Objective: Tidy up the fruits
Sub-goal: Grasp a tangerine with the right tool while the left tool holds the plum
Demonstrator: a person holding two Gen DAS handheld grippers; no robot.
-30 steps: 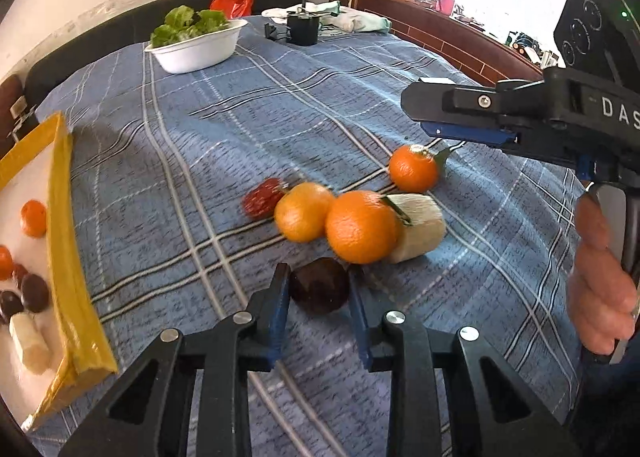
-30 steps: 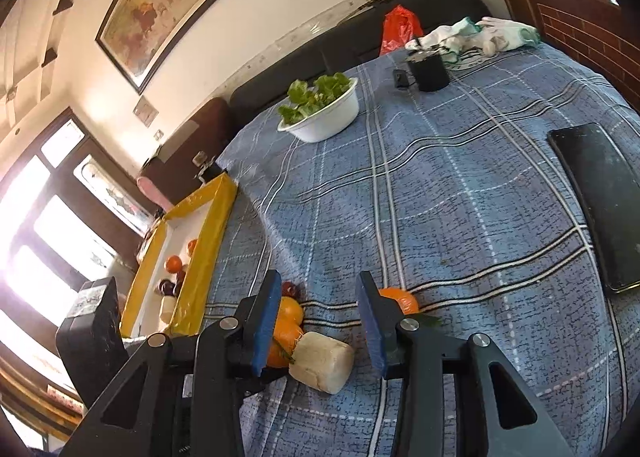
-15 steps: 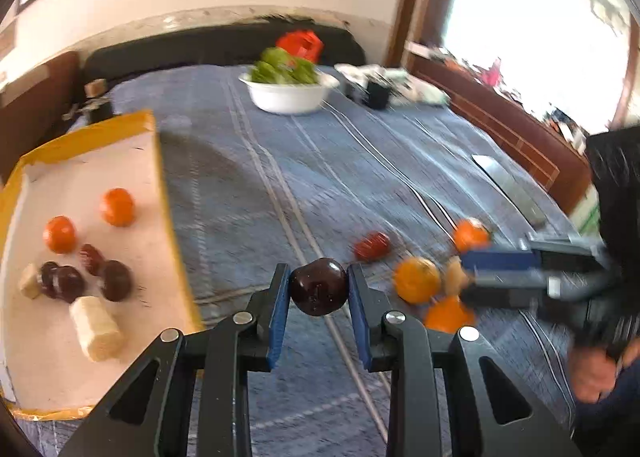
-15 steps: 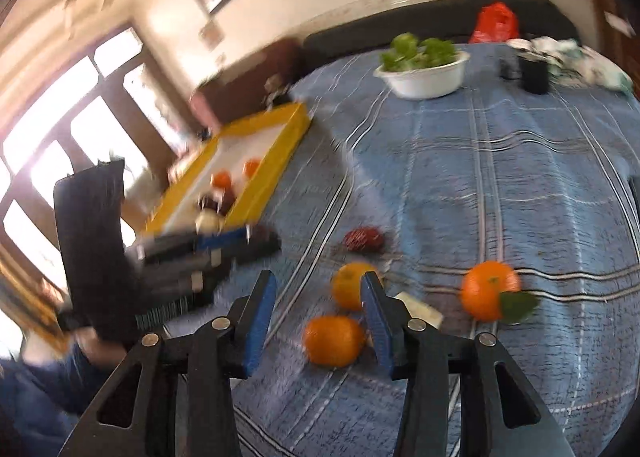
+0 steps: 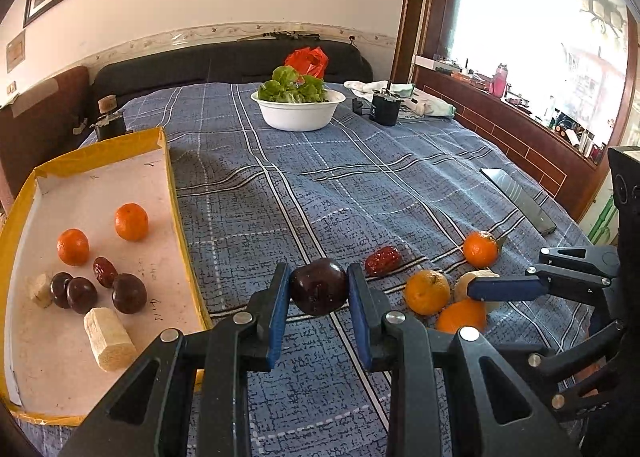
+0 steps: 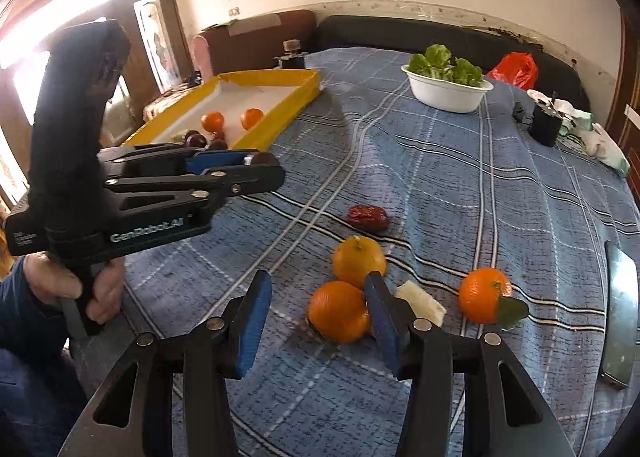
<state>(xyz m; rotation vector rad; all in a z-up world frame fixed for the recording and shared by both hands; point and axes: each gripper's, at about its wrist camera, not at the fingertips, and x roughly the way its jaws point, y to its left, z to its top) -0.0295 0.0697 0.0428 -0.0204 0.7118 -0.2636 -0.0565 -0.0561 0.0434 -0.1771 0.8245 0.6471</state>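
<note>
My left gripper (image 5: 318,278) is shut on a dark round fruit (image 5: 319,291) and holds it above the blue checked cloth, just right of the yellow-rimmed tray (image 5: 172,193). The tray holds two oranges, several dark fruits, a red date and two pale chunks. On the cloth lie a red date (image 6: 367,218), three oranges (image 6: 359,261) (image 6: 340,311) (image 6: 484,300) and a pale chunk (image 6: 420,303). My right gripper (image 6: 318,283) hangs over the nearest orange with its jaws opening. That orange sits by the right finger and the pads do not press on it.
A white bowl of greens (image 5: 298,113) and a black cup (image 5: 385,108) stand at the far end, with a red bag behind them. A dark flat slab (image 5: 520,201) lies near the right edge. A person's hand (image 6: 72,289) grips the left gripper's handle.
The left gripper lifted the dark fruit off the cloth and swung left until the tray came into view. The right gripper rolled, came over the oranges, and its jaws widened.
</note>
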